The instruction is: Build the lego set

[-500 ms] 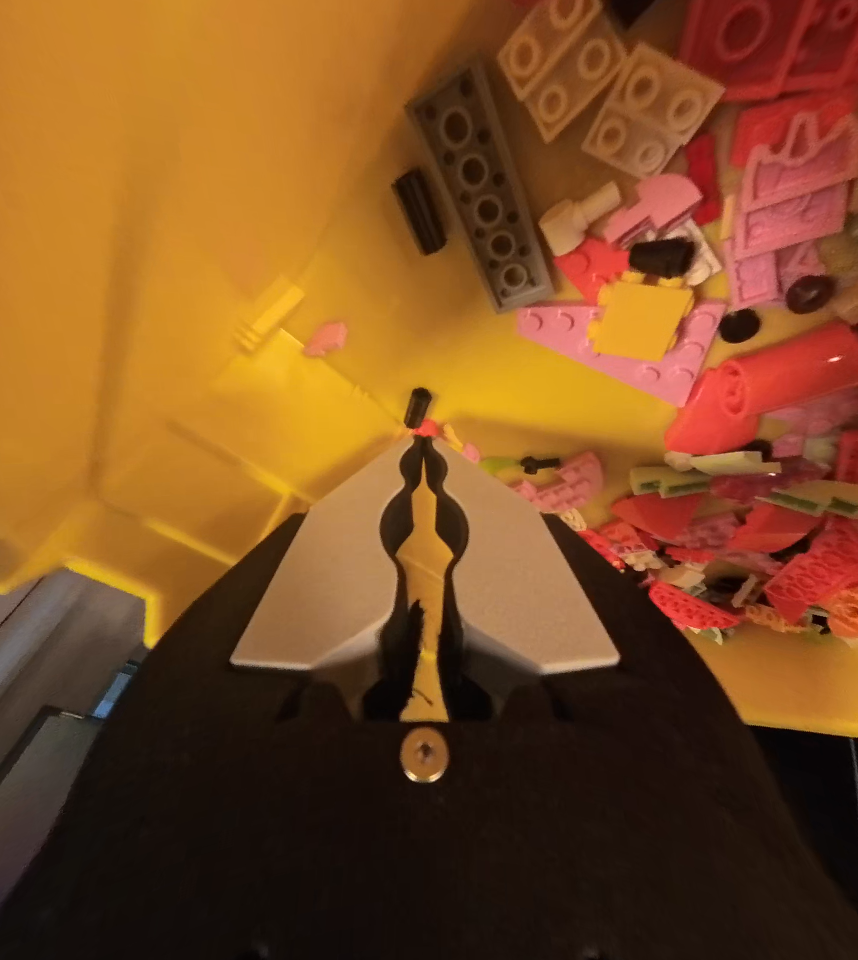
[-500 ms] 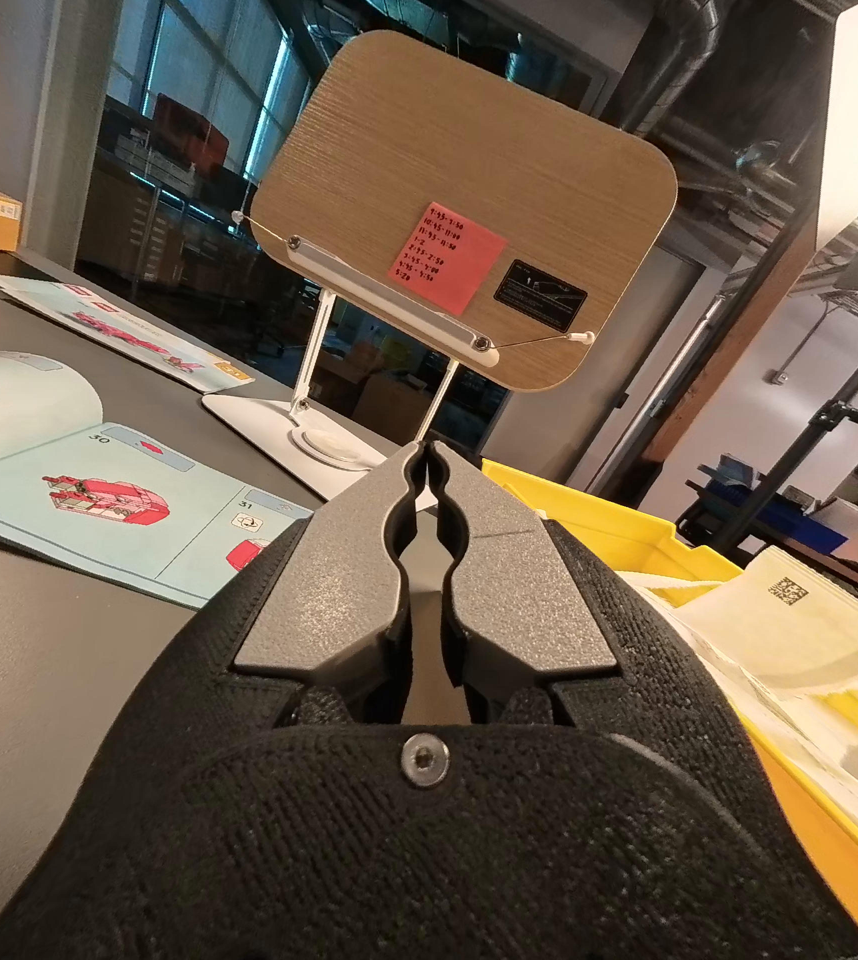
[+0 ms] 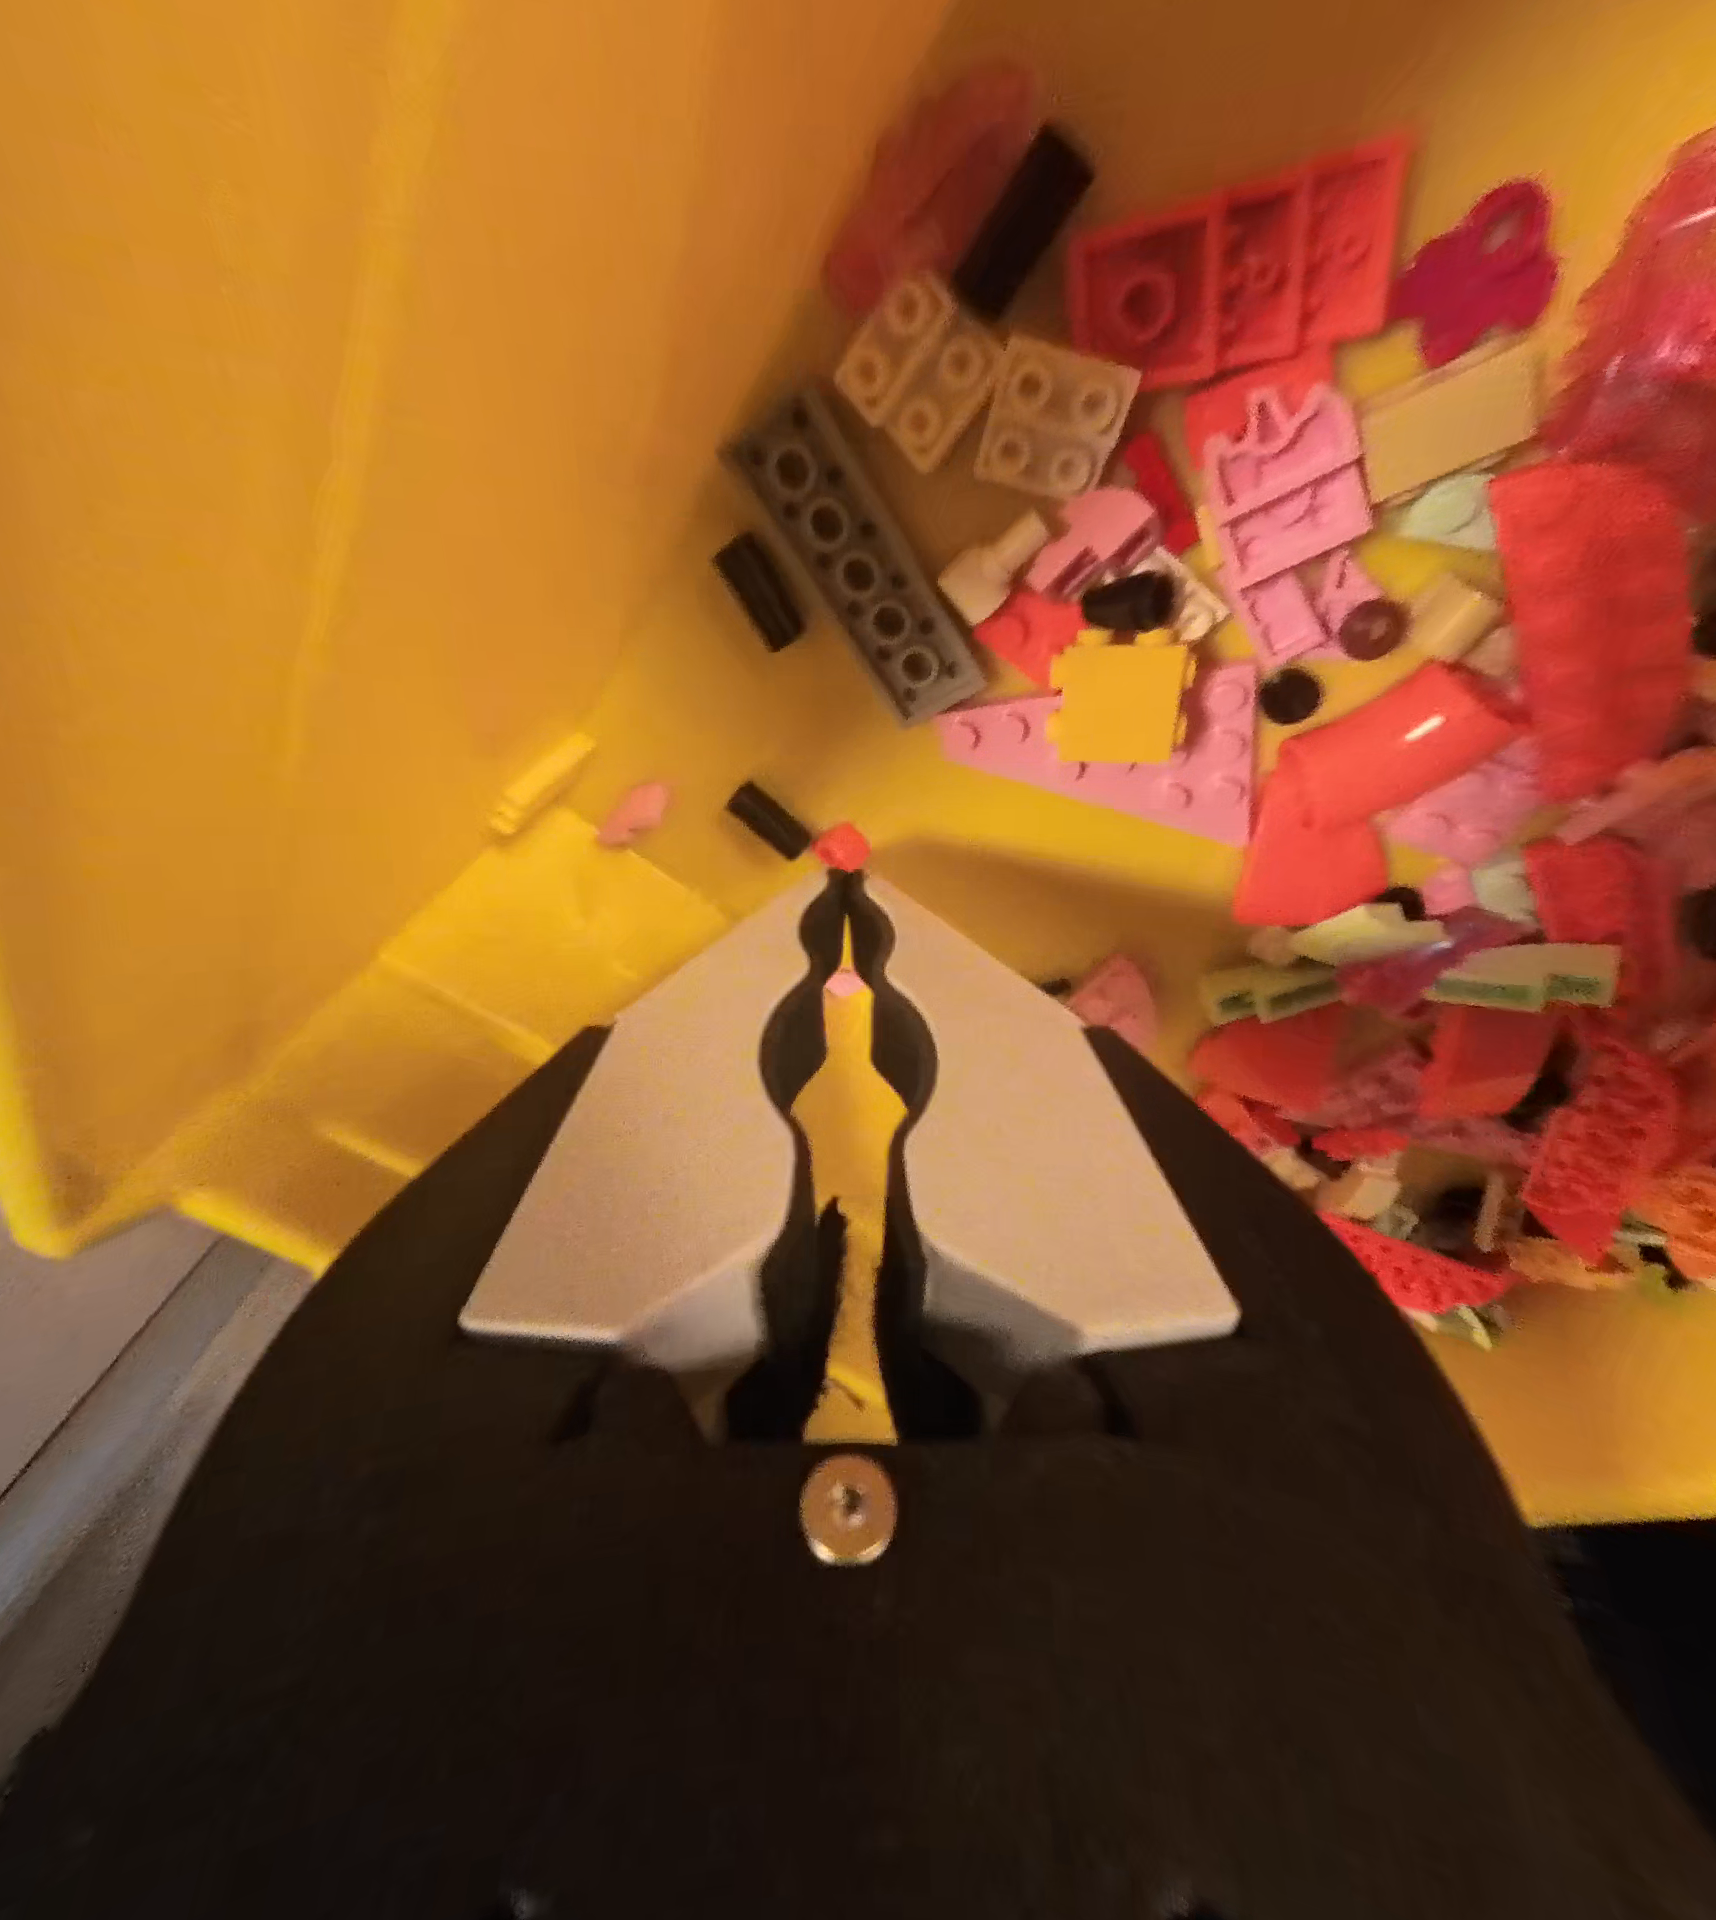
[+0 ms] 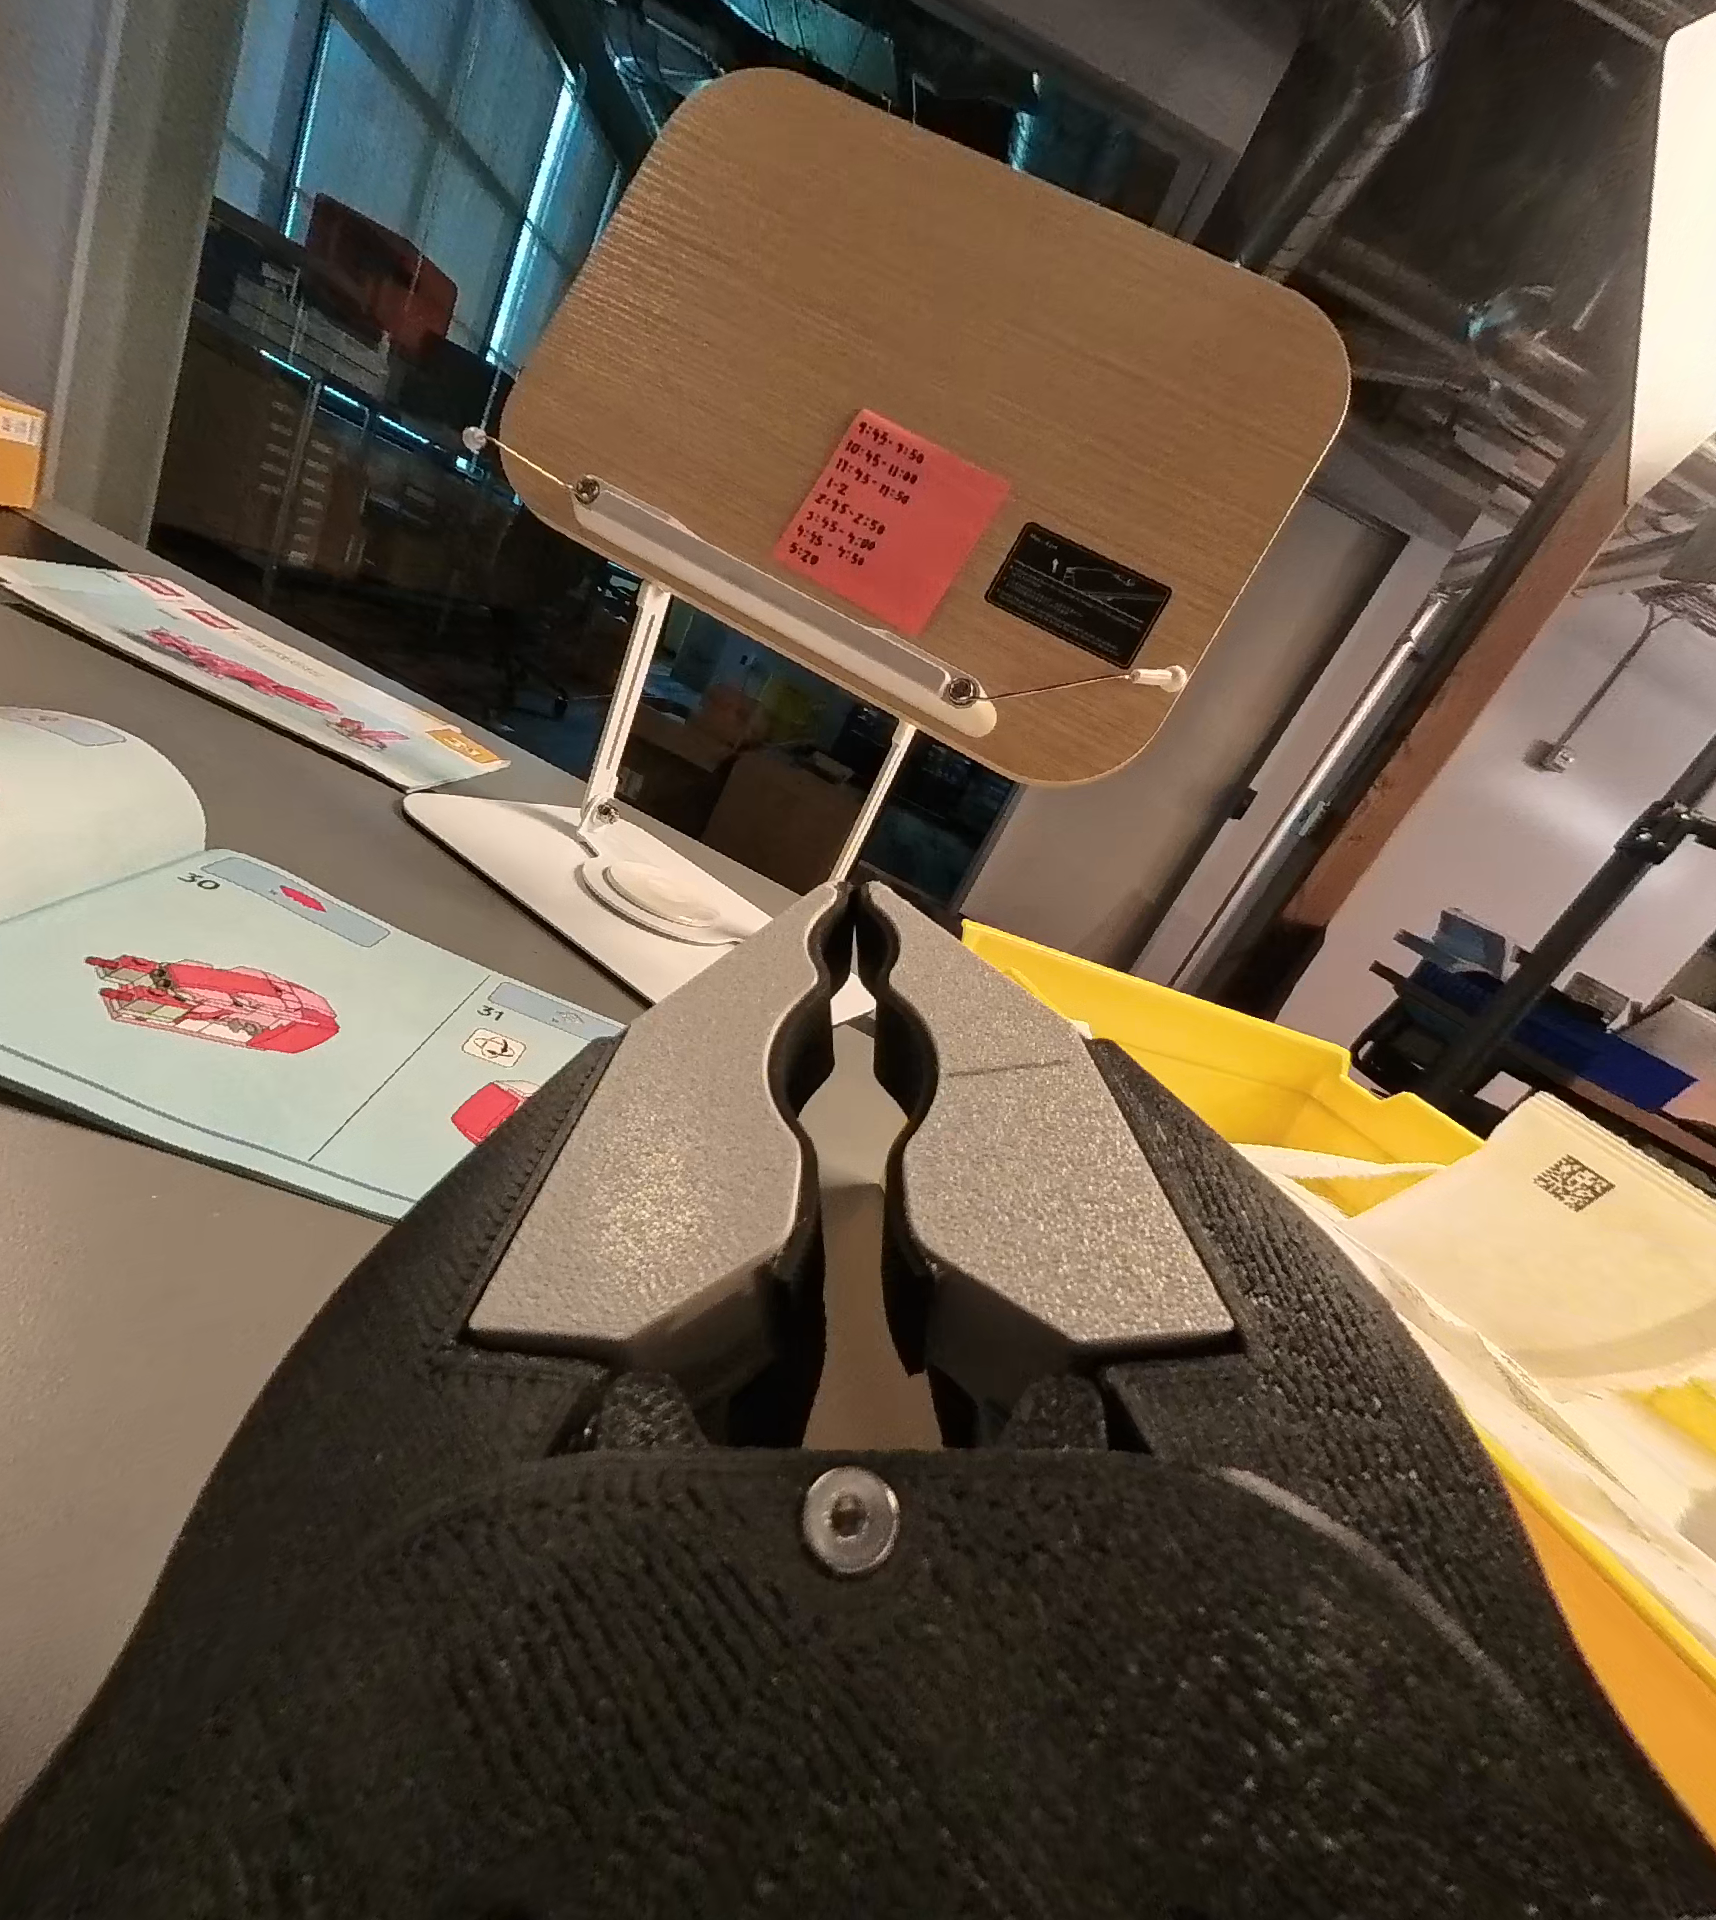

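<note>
left gripper (image 3: 841, 883) closed over the yellow bin (image 3: 210, 520), small red piece (image 3: 841, 844) pinched at its tips, black pin (image 3: 762, 819) just left, brick pile (image 3: 1353, 623) off right; right gripper (image 4: 852, 896) closed empty, book stand (image 4: 921, 416) ahead.

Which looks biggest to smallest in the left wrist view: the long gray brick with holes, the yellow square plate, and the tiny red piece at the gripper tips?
1. Long gray brick with holes
2. Yellow square plate
3. Tiny red piece, smallest although nearest the camera
</note>
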Demonstrator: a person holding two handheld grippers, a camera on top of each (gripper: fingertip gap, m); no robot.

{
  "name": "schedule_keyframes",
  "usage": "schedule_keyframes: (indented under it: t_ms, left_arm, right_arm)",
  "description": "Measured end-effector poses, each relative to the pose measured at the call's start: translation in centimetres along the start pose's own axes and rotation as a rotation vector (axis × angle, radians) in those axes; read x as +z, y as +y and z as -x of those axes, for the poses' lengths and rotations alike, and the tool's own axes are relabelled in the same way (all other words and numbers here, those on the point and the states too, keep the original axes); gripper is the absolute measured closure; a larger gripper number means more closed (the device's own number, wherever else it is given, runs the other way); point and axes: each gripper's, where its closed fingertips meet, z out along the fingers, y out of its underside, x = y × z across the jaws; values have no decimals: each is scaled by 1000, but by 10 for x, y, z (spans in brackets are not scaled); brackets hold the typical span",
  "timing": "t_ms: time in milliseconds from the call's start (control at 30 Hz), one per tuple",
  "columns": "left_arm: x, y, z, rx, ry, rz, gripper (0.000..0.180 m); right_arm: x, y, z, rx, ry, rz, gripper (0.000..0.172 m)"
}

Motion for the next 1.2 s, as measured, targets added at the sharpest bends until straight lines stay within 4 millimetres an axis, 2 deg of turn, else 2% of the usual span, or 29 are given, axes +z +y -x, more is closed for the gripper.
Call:
schedule_keyframes:
  t_ms: [100, 167, 233, 300, 433, 567, 800, 1200]
  left_arm:
    - [-3, 13, 6, 32, -16, 69, 179]
    - [-2, 22, 0, 53, 19, 132, 170]
    - [-2, 25, -2, 88, 20, 159, 164]
    - [-1, 24, 1, 149, -11, 170, 165]
    - [3, 27, -5, 320, 15, 201, 165]
    - [5, 32, -2, 405, -19, 270, 167]
    - [8, 40, -2, 460, -12, 373, 167]
    - [13, 36, 4, 464, -36, 361, 171]
  right_arm:
    - [0, 0, 0, -1, -1, 0, 172]
    - [0, 0, 1, -2, -3, 1, 172]
    - [0, 0, 1, -2, -3, 1, 172]
    - [0, 0, 1, -2, -3, 1, 172]
    - [0, 0, 1, -3, -5, 1, 172]
    - [0, 0, 1, -4, -6, 2, 172]
    - [0, 0, 2, -5, -7, 1, 172]
    - [0, 0, 2, -6, -9, 1, 172]
